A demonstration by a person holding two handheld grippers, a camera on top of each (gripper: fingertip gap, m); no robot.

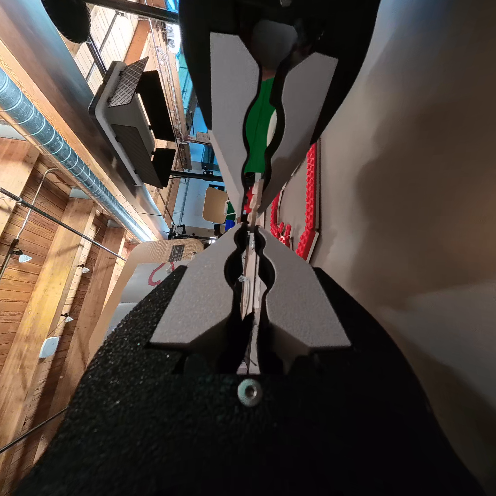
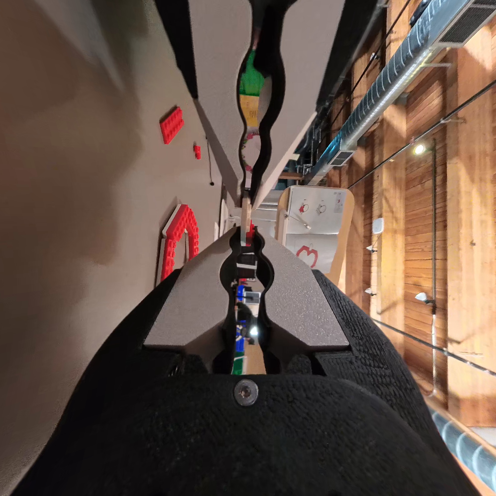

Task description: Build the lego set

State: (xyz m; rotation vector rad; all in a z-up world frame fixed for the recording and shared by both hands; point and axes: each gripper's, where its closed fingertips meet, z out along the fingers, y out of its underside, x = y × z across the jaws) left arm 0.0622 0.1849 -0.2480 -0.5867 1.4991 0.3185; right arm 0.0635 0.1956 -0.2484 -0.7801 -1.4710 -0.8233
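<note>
Tan plate (image 1: 253,200), with a red brick (image 2: 251,231) attached, spans nose-to-nose between both tools, long axis along their fingers. Left tool (image 1: 248,228) and right tool (image 2: 245,234) each clamp one end, equally near, beside the surface (image 1: 402,188).

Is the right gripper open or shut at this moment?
Shut on a piece. The right gripper has its fingertips pinched on a small tan-and-red lego piece, which the left gripper grips from the opposite end.
</note>
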